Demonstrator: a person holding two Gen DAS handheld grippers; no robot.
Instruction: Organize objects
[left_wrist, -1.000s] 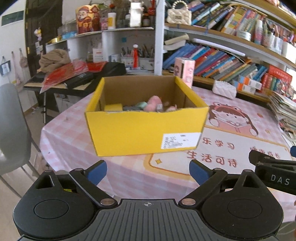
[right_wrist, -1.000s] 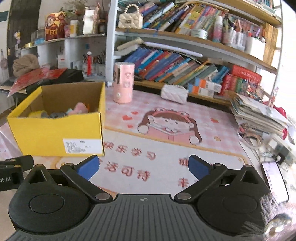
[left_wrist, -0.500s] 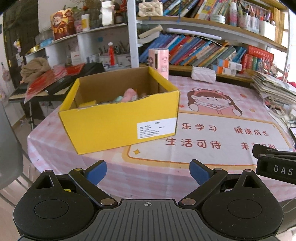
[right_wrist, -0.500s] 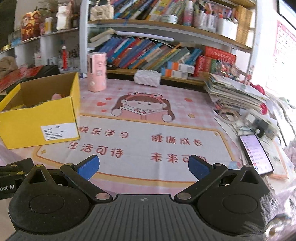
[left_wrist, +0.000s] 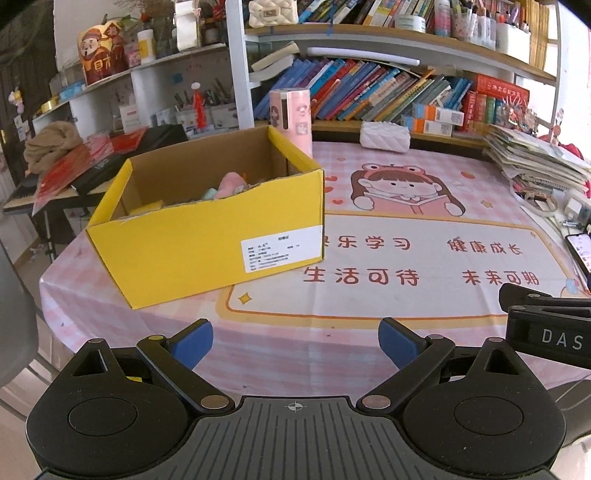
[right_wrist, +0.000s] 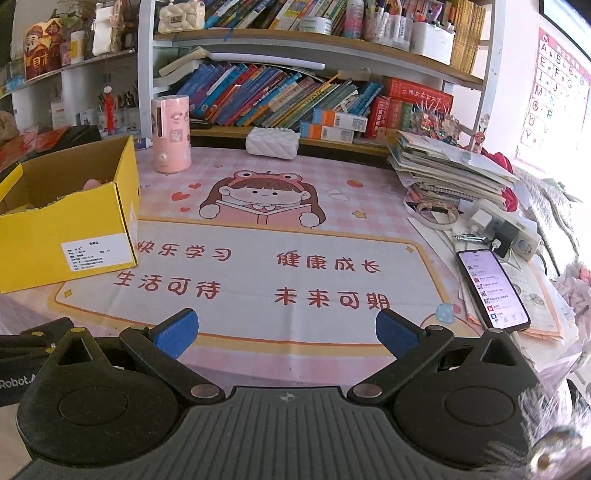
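Observation:
A yellow cardboard box (left_wrist: 207, 243) sits on the left part of the pink table mat (left_wrist: 406, 258). It holds a pink soft toy (left_wrist: 231, 182) and other small items, mostly hidden by its wall. The box also shows in the right wrist view (right_wrist: 62, 236). My left gripper (left_wrist: 295, 341) is open and empty, near the table's front edge, in front of the box. My right gripper (right_wrist: 286, 332) is open and empty, over the front edge at the mat's middle. Part of the right gripper shows in the left wrist view (left_wrist: 546, 325).
A pink cylinder canister (right_wrist: 171, 133) and a white quilted pouch (right_wrist: 272, 142) stand at the back. A stack of papers (right_wrist: 450, 170), a power strip (right_wrist: 509, 229) and a lit phone (right_wrist: 491, 288) lie at the right. Bookshelves (right_wrist: 295, 92) line the back; a grey chair (left_wrist: 14, 314) is at the left.
Both views have swung to the right and pulled back; the box now sits further left in each. Both grippers stay open and empty.

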